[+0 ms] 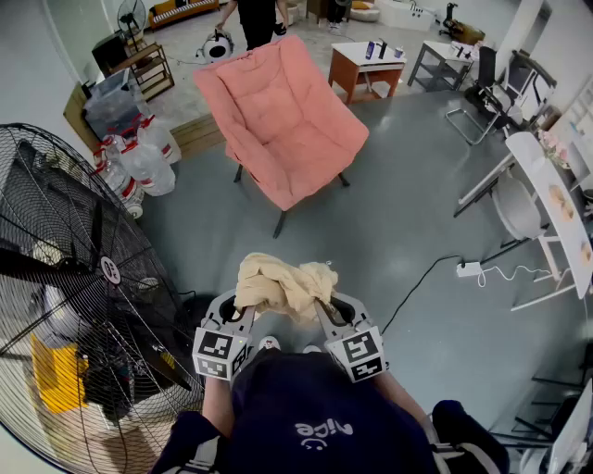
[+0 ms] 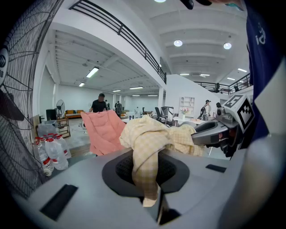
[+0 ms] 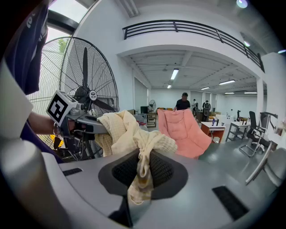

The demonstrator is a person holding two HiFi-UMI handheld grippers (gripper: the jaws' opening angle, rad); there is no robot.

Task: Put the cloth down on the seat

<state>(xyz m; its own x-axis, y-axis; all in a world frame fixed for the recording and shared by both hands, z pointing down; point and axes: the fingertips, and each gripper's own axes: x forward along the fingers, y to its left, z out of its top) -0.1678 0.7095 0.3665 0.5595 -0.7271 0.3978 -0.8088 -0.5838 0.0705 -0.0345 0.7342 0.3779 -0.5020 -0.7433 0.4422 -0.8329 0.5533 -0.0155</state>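
Note:
A crumpled pale yellow cloth (image 1: 283,285) hangs bunched between my two grippers, held up in front of the person's chest. My left gripper (image 1: 244,310) is shut on one end of the cloth (image 2: 147,152), which is pinched between its jaws. At the other end my right gripper (image 1: 324,310) is likewise shut on the cloth (image 3: 140,161). The pink padded folding chair (image 1: 287,116) stands a few steps ahead on the grey floor, its seat (image 1: 310,153) bare. The same chair (image 2: 103,130) shows beyond the cloth in the left gripper view, and the chair (image 3: 183,129) also appears in the right gripper view.
A large black floor fan (image 1: 74,296) stands close on the left. Water jugs (image 1: 139,162) sit left of the chair. A power strip with cable (image 1: 468,269) lies on the floor to the right. A white chair (image 1: 537,199) and tables (image 1: 366,65) stand farther off. A person (image 1: 259,18) stands behind the pink chair.

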